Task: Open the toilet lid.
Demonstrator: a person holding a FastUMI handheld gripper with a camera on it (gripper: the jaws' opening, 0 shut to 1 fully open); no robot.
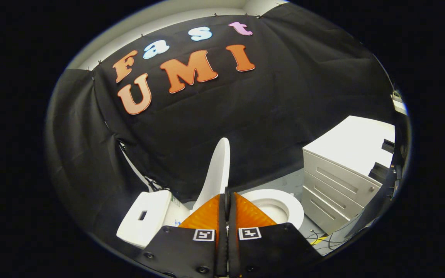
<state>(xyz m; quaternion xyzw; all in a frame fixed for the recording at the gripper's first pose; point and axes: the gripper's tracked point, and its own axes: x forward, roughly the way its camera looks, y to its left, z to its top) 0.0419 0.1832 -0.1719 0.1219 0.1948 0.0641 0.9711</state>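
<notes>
Presently listed: 1 gripper [227, 193], its 2 fingers brought together with only a thin dark seam between them, nothing clamped in that seam; each finger carries 1 square black-and-white marker near its base. 1 toilet lid [218, 170], white, raised on edge and standing close to upright, rising directly beyond the fingertips, its lower end hidden behind them; whether the tips touch it cannot be told. 1 toilet seat [290, 200], white, oval, lying flat around the open bowl [272, 210], just beyond the fingers on their right side. 1 cistern [145, 218], white, box-shaped, with a small dark rectangular opening in its top, just beyond the fingers on their left side and against the booth wall. 1 drawer cabinet [336, 181], pale grey with a white top and 3 drawer fronts, standing on the floor [286, 181] just beside the seat, on the side away from the cistern. Several cables [325, 239], dark and yellow, lying on the grey floor below the cabinet's near corner.
</notes>
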